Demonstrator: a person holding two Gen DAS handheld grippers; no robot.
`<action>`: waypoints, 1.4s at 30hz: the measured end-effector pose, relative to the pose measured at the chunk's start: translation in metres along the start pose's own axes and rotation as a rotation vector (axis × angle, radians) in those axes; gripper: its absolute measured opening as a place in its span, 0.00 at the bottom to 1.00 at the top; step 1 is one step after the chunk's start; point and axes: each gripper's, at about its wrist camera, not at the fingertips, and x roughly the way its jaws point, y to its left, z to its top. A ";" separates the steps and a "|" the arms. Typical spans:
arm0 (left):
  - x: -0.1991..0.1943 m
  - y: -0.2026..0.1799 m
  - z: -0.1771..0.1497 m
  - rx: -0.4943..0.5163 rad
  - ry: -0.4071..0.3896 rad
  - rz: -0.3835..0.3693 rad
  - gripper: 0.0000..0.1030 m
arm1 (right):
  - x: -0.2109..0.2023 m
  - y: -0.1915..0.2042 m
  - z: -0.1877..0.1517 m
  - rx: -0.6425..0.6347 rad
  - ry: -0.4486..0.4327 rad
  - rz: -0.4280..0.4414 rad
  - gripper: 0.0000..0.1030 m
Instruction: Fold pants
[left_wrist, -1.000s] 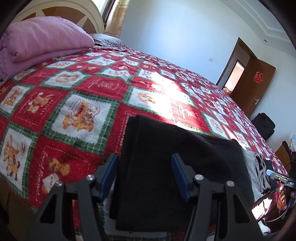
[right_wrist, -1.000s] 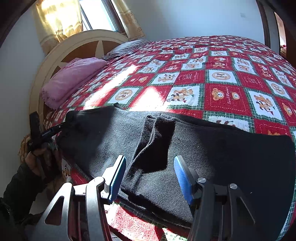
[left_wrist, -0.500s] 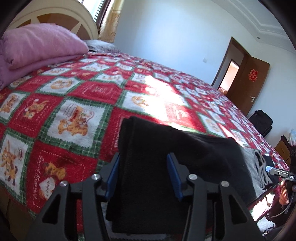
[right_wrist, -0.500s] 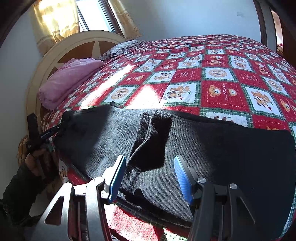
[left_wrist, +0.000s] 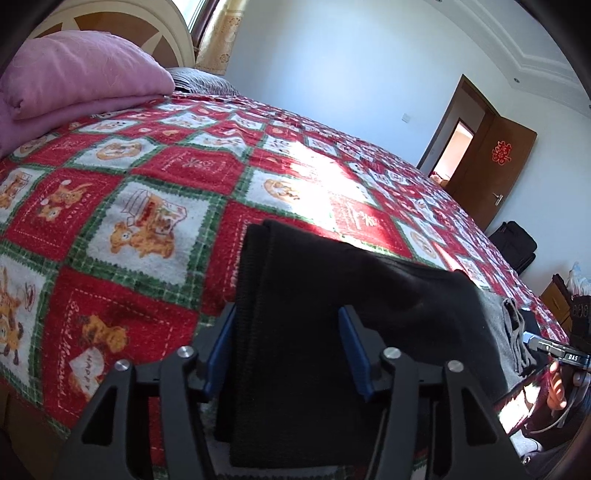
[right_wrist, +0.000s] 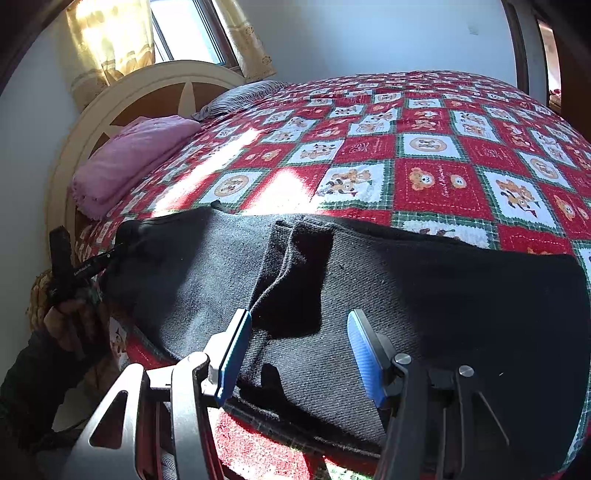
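Dark grey pants lie flat along the near edge of the bed, also in the right wrist view. My left gripper is open, its blue pads astride the ribbed end of the pants, low over the cloth. My right gripper is open above the other end, where a folded flap lies on the cloth. Neither gripper holds anything. In the right wrist view the left gripper's tip touches the far corner of the pants.
A red, green and white patchwork quilt covers the bed. A folded pink blanket and a striped pillow lie by the headboard. A brown door and a black bag stand beyond the bed.
My left gripper has moved forward and lower over the pants' end, its pads now astride the edge. My right gripper and the pants have barely moved.
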 end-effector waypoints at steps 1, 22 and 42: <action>-0.001 0.002 0.001 -0.007 0.003 -0.005 0.41 | -0.001 0.000 0.000 0.000 -0.003 0.000 0.55; -0.049 -0.022 0.022 -0.195 -0.082 -0.379 0.13 | -0.027 -0.013 0.006 0.057 -0.078 -0.035 0.55; -0.054 -0.195 0.056 0.003 -0.081 -0.643 0.13 | -0.101 -0.068 0.000 0.151 -0.170 -0.128 0.55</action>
